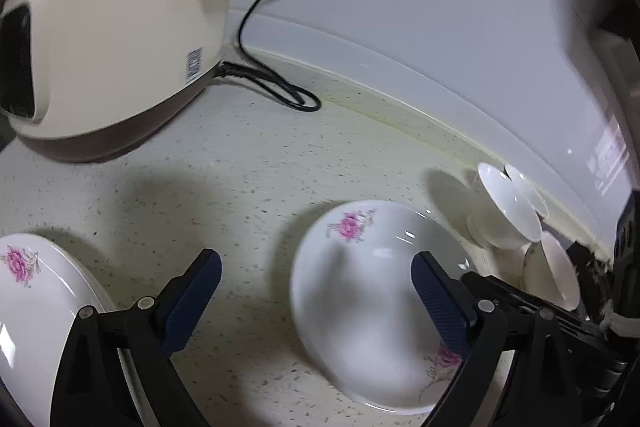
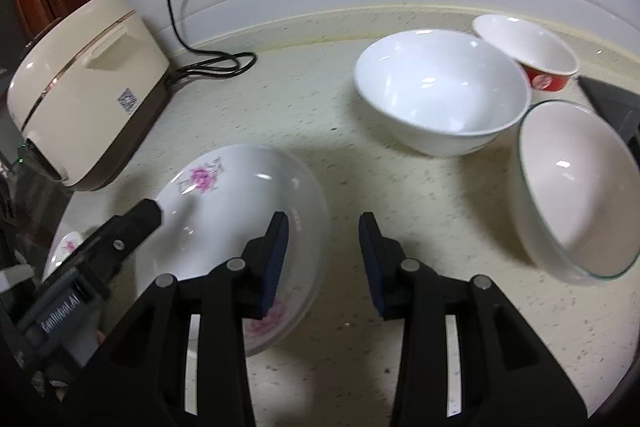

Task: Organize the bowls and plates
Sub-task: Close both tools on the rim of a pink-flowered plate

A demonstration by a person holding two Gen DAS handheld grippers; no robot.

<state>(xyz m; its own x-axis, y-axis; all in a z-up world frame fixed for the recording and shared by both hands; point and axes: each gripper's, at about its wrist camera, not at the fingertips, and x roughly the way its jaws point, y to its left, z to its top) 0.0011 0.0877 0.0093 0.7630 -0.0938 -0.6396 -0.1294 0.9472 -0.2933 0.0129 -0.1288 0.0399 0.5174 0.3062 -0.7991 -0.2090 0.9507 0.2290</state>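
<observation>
1. We note the floral plate (image 2: 240,223) flat on the tabletop (image 2: 420,227), between the two grippers. A second floral plate (image 1: 36,307) lies well off to the left, at the edge of the left wrist view.
2. Left gripper (image 1: 316,287): jaws spread wide and empty. Its right finger hangs over the plate's bowl, the left finger over bare tabletop. The plate's near-left rim falls in the gap, so the plate lies ahead and to the right of this gripper.
3. Right gripper (image 2: 323,259): jaws partly apart, nothing between the pads. Its left finger overlaps the plate's right rim in the picture; we cannot tell whether it touches. The plate lies to its left.
4. Bowls sit apart, back and to the right: large white bowl (image 2: 440,95), red bowl (image 2: 528,55) behind it, glass-rimmed bowl (image 2: 576,187) nearest the right gripper.
5. Our judgement: both grippers are near the plate, on opposite rims. The left one looks better placed to close on the rim, given its wider span. The right is nearer the bowls.
6. Rice cooker (image 2: 88,91) stands at the back left, clear of the work.
</observation>
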